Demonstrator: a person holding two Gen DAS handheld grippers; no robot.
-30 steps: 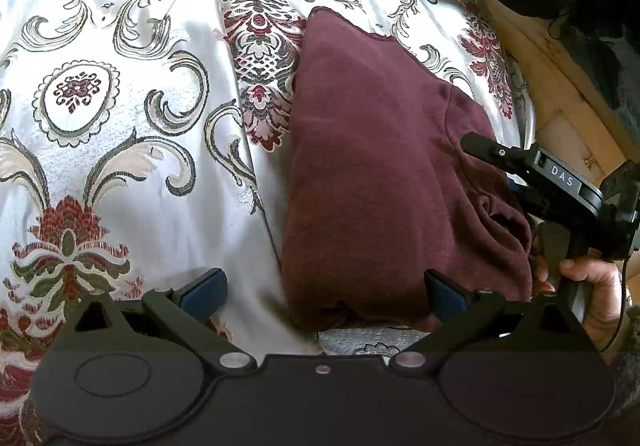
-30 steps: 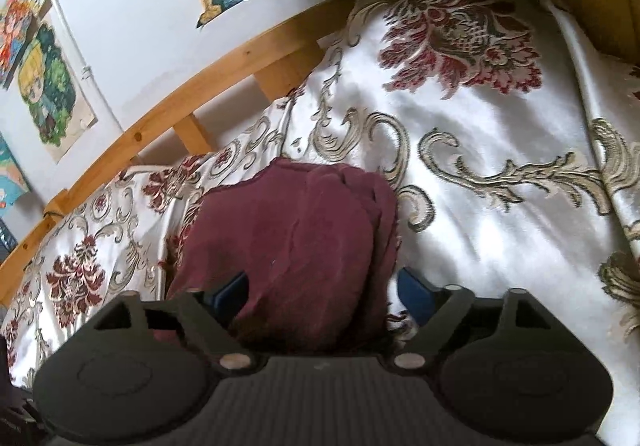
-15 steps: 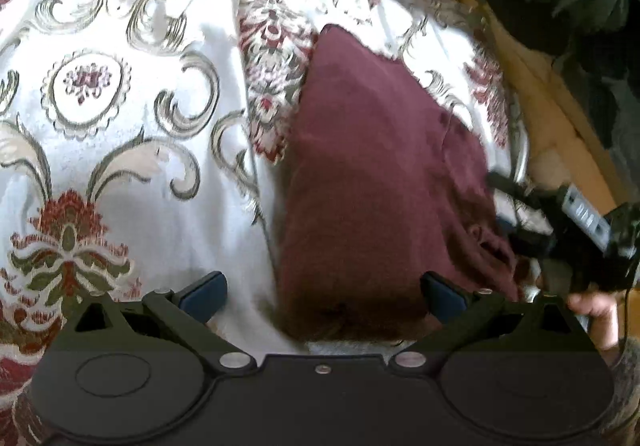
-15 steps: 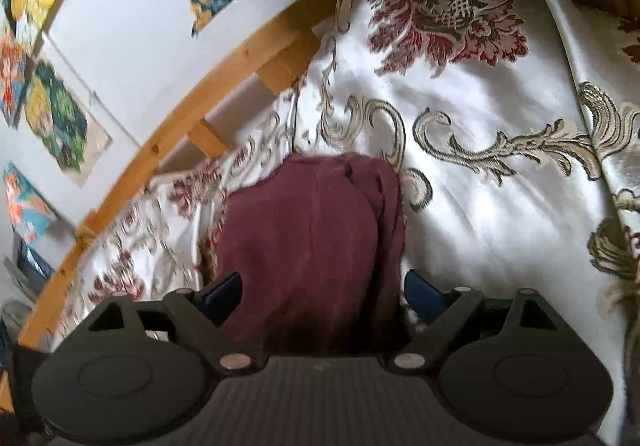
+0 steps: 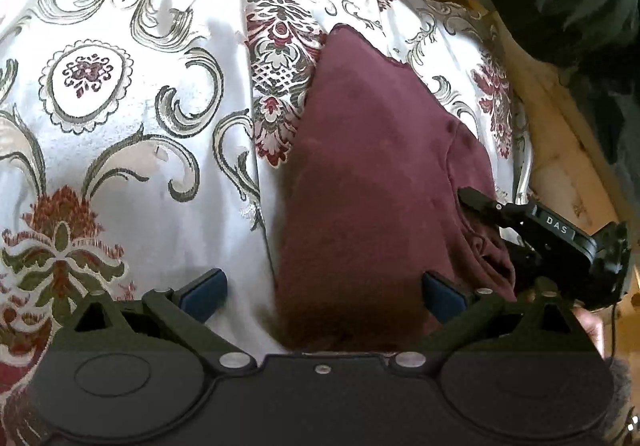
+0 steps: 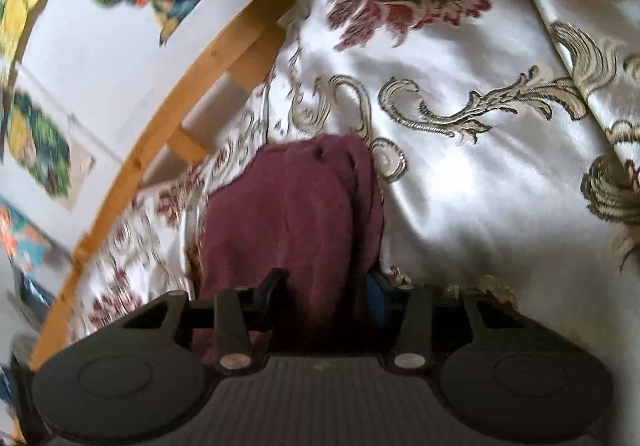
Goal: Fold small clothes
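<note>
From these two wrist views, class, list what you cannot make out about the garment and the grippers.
- Garment: near edge hidden, left wrist view, behind the left gripper body.
- Garment type: unclear, folded over itself in both views.
- Right gripper: jaws just closed around the garment; pad contact hidden by cloth, right wrist view.
- Wall pictures: blurred, cut off by the left edge.

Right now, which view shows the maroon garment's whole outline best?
Left wrist: the maroon garment lies almost fully visible on the patterned bedspread. Right wrist shows it foreshortened and blurred, bunched inside the right gripper.
</note>
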